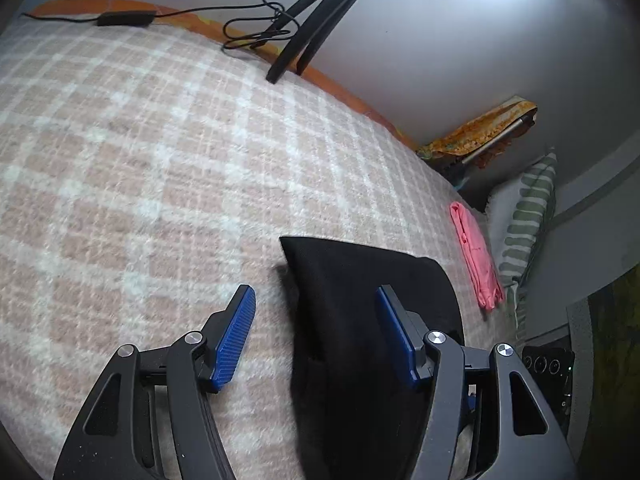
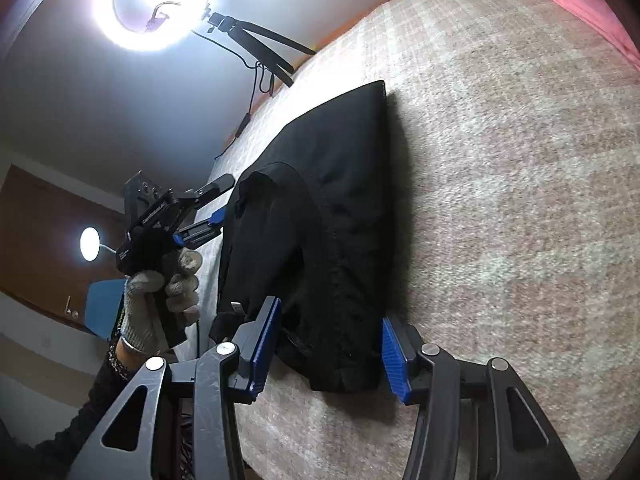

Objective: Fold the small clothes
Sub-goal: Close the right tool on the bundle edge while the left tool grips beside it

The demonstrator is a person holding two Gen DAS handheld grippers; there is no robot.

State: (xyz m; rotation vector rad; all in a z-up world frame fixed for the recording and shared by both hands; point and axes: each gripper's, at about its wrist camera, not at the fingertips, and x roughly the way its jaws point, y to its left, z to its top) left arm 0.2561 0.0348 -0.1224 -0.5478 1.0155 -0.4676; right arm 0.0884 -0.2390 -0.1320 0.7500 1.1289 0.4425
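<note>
A: We see a folded black knit garment point(image 2: 320, 216) lying flat on a bed under a fuzzy pink-and-white checked blanket point(image 1: 140, 140). The cloth is soft and matte, with one crisp pointed corner at its far end.

B: Our left gripper point(image 1: 316, 336) hangs over the garment's near edge. Its ribbed blue fingers point(image 1: 236, 340) stand well apart; one is over the blanket, the other over the black cloth, and neither presses on it.

A: Our right gripper point(image 2: 328, 352) straddles the garment's near end. Its blue ridged fingers point(image 2: 394, 364) are spread either side of the folded hem, with the cloth between them, and we see no pinch.

B: From the right wrist we also see a hand in a grey knitted glove point(image 2: 160, 300) wrapped round the left gripper's black handle.

A: A folded coral-pink garment point(image 1: 476, 256) lies near the bed's far edge, well apart from the black one, beside a striped green-and-white cushion point(image 1: 528, 216).

B: A bright ring light point(image 2: 148, 4) on a black tripod point(image 1: 316, 20) stands at the blanket's edge, its thin cable looping over the bed.
</note>
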